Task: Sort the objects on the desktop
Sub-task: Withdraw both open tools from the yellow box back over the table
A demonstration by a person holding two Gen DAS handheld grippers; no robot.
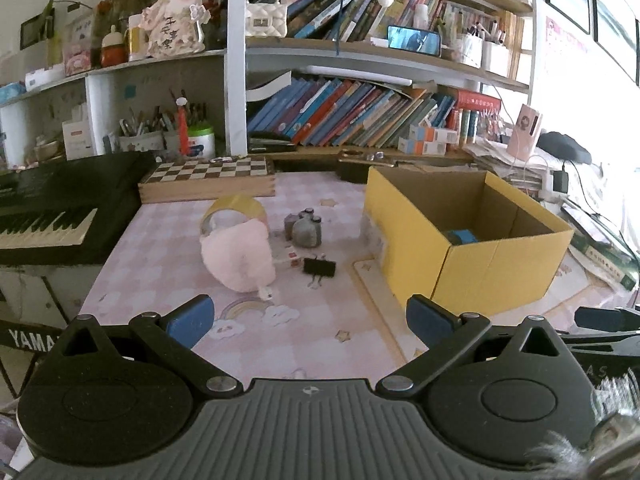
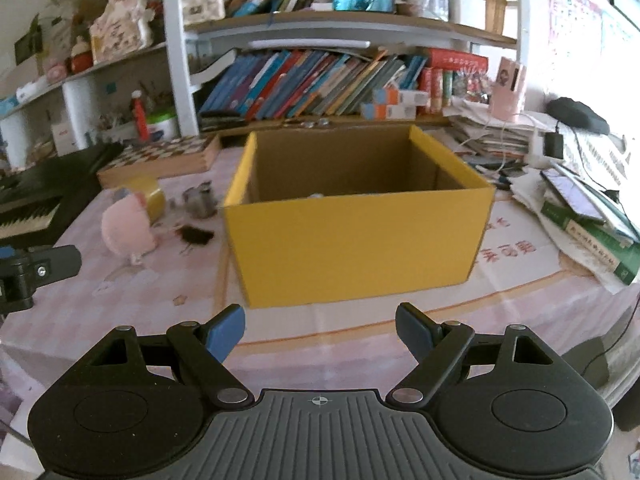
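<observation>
Left wrist view: left tool (image 1: pixel 310 320) is seen at bottom centre, jaws spread wide, nothing held between them. Pink-patterned tabletop (image 1: pixel 168 240) is seen below it. Pink plush item (image 1: pixel 240 258) is located centre-left, touching a yellow tape roll (image 1: pixel 234 210) behind it. Small grey bottles (image 1: pixel 304 228) are clustered just right of the tape. Black binder clip (image 1: pixel 319 267) is lying in front of the bottles. Yellow cardboard box (image 1: pixel 420 236) is placed right of centre, open-topped; a blue object (image 1: pixel 462 237) is visible inside. Chessboard (image 1: pixel 208 178) is set at the back, a keyboard (image 1: pixel 44 224) at far left.

Right wrist view (some motion blur): right tool (image 2: pixel 320 330) is seen at bottom centre, jaws wide apart, empty. Box (image 2: pixel 356 248) is centred just ahead. Plush item (image 2: pixel 126 232), tape roll (image 2: pixel 154 198), bottles (image 2: pixel 200 200) and clip (image 2: pixel 196 235) are grouped at mid-left. Part of the left tool's finger (image 2: pixel 56 262) is seen at the left edge.
</observation>
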